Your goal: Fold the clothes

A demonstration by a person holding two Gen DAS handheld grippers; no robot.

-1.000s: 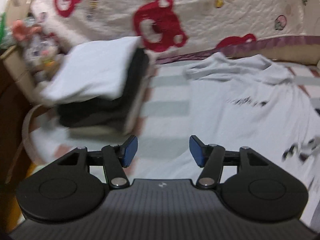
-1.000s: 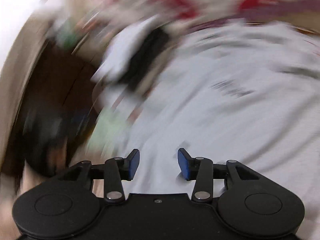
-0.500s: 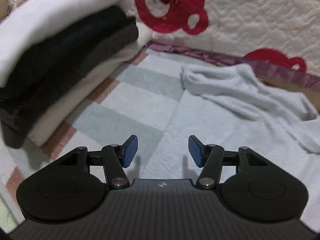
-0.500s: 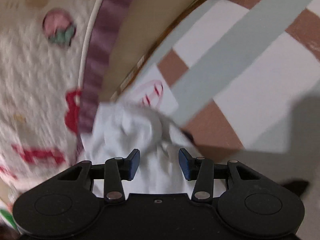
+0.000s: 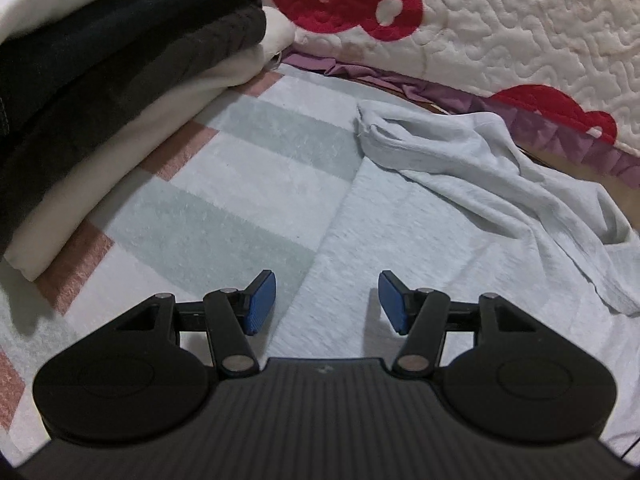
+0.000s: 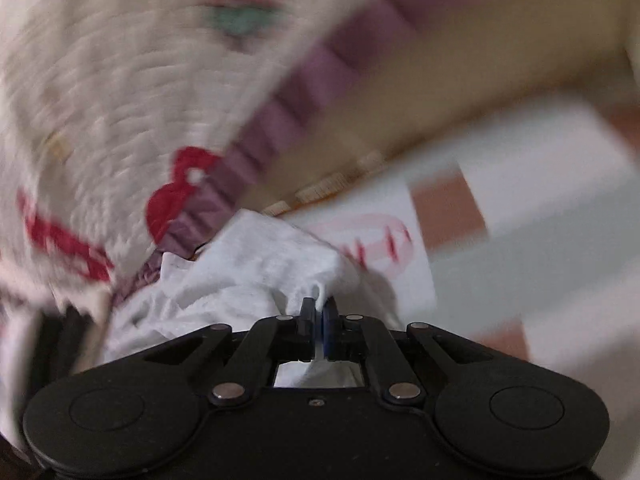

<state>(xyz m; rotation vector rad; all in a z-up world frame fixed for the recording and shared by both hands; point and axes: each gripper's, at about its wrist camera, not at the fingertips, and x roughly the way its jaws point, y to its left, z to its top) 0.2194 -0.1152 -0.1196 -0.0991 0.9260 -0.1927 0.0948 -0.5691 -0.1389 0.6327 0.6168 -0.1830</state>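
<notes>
A pale grey-white shirt (image 5: 460, 208) lies spread and rumpled on the striped blanket (image 5: 248, 184). My left gripper (image 5: 327, 300) is open and empty, low over the shirt's left edge. My right gripper (image 6: 319, 312) is shut on a bunched part of the white shirt (image 6: 256, 264), which it holds just in front of the jaws; this view is blurred by motion.
A stack of folded clothes (image 5: 100, 80), white and black layers, stands at the left. A quilt with red bear prints (image 5: 480, 20) and a purple trim rises along the back. The same quilt (image 6: 100, 120) and a tan bed edge (image 6: 440, 80) show in the right wrist view.
My right gripper has shut on the bunched shirt fabric it hovered over half a second ago. My left gripper has moved closer to the shirt's left edge and stayed open.
</notes>
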